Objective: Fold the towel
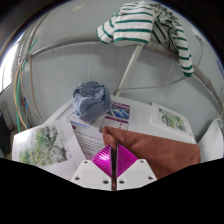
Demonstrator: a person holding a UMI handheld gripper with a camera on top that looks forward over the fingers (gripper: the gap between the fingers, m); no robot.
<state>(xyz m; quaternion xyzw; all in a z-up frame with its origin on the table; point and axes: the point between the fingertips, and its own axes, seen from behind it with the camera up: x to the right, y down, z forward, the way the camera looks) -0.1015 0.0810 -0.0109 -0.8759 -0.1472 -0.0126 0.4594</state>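
A brown towel [155, 150] lies on the table just ahead of my fingers, spreading away from them to the right. My gripper [114, 152] is low over the table. Its two magenta pads [103, 160] are pressed together with only a thin line between them. The near edge of the brown towel runs down into that line, so the fingers are shut on the towel's edge. The part of the towel inside the pads is hidden.
A crumpled blue cloth [92, 100] sits on the table beyond the towel. Printed sheets [45, 145] lie to the left, more [168, 120] to the right. A green-and-white striped garment [150, 25] hangs on a white pole [130, 70] behind.
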